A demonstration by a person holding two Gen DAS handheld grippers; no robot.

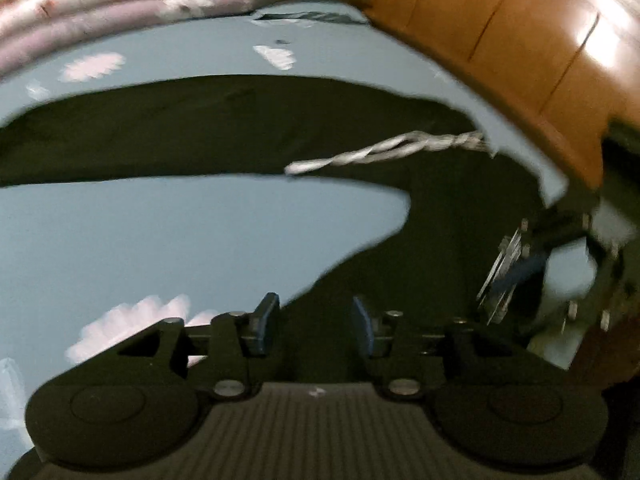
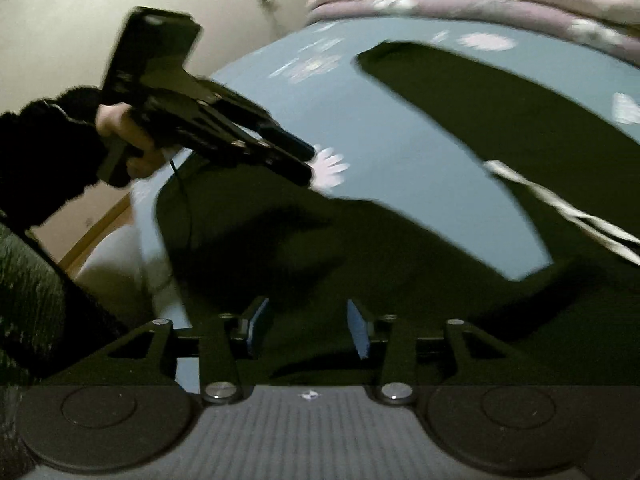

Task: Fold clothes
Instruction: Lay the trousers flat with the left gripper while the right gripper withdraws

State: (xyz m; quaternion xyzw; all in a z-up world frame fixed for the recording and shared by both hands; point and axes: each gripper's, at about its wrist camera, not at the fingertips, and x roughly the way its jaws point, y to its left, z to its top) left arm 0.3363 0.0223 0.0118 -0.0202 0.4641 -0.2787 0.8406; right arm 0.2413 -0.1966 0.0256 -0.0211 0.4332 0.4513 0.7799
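One dark garment (image 2: 400, 248), one drawstring (image 1: 384, 152), two folded quilts (image 1: 120, 4) — two tongs (image 1: 316, 326).

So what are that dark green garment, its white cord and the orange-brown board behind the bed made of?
The dark green garment looks like soft matte fabric, maybe fleece or cotton jersey: it lies limp and gives no shine. Its white cord looks like a twisted woven drawstring. The orange-brown board seems varnished wood or laminate: it is glossy, with bright glare and panel seams.
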